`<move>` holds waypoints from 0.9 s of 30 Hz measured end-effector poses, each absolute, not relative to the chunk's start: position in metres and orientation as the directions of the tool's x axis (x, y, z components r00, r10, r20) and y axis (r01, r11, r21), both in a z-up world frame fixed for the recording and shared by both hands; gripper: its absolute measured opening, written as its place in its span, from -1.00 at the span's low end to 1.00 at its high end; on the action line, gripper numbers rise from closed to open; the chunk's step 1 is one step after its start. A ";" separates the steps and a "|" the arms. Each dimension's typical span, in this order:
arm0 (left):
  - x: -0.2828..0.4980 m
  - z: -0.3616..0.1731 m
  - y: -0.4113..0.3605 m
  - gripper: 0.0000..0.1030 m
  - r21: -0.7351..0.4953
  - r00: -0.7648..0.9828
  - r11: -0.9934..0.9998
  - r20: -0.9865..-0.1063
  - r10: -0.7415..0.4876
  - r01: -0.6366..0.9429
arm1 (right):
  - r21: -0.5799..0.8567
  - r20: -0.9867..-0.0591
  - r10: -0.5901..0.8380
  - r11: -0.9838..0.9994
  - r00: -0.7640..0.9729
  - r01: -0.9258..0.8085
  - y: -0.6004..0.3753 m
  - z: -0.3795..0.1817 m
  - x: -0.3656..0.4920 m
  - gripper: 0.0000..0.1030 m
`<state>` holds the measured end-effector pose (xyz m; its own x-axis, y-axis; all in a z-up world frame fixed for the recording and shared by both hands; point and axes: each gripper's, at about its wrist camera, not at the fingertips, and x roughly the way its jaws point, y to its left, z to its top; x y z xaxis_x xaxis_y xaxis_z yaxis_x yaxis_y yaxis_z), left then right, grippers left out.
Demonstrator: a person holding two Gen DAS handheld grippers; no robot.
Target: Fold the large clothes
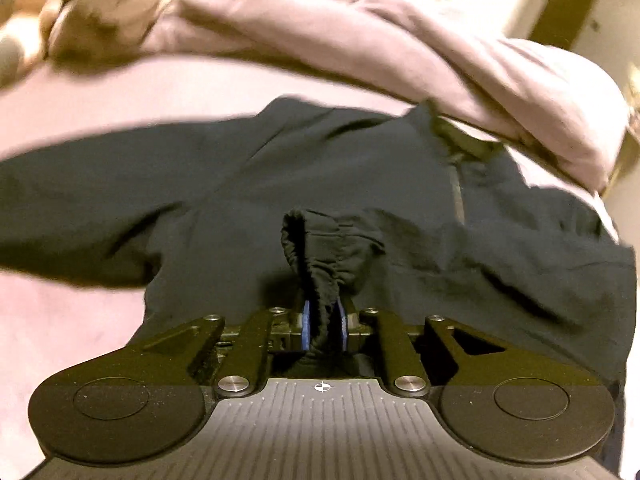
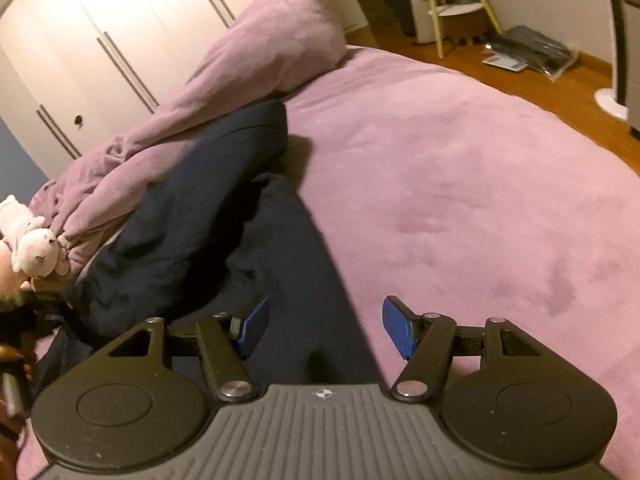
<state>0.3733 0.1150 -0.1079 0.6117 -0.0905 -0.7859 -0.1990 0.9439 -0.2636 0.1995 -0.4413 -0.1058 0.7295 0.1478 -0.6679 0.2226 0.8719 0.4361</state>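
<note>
Clearly, the left gripper (image 1: 323,322) has its blue pads (image 1: 306,324) pinched tight on a gathered elastic cuff (image 1: 320,240) of a dark navy jacket (image 1: 400,184), a firm hold on a sleeve end, probably so it can be drawn across the body. Beyond those jaws the jacket lies spread on a pink bed cover (image 2: 460,184), collar toward a bunched pink duvet (image 1: 360,40). The right gripper (image 2: 325,330) hovers with jaws wide and empty, the jacket's straight edge between and below them.
</note>
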 end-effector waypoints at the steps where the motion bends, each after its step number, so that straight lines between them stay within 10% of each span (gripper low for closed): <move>1: 0.374 -0.113 0.124 -0.56 -0.312 0.619 0.930 -0.775 -0.129 -0.197 | 0.439 -0.663 0.157 0.874 0.732 0.210 -0.438 -0.104 0.206 0.25; 6: 0.381 -0.129 0.139 -0.12 -0.443 0.639 0.881 -0.729 -0.246 -0.167 | 0.477 -0.649 0.226 0.865 0.726 0.157 -0.420 -0.103 0.241 0.25; 9: 0.388 -0.130 0.132 -0.70 -0.441 0.625 0.887 -0.734 -0.266 -0.140 | 0.506 -0.650 0.272 0.851 0.710 0.137 -0.405 -0.109 0.264 0.25; 25: 0.404 -0.055 0.155 -0.73 -0.342 0.787 0.919 -0.614 -0.060 -0.197 | 0.772 -0.534 0.368 0.579 0.761 0.262 -0.385 -0.155 0.361 0.24; 27: 0.405 -0.062 0.156 -0.73 -0.325 0.774 0.926 -0.631 -0.058 -0.195 | 0.767 -0.553 0.332 0.561 0.764 0.311 -0.390 -0.159 0.373 -0.09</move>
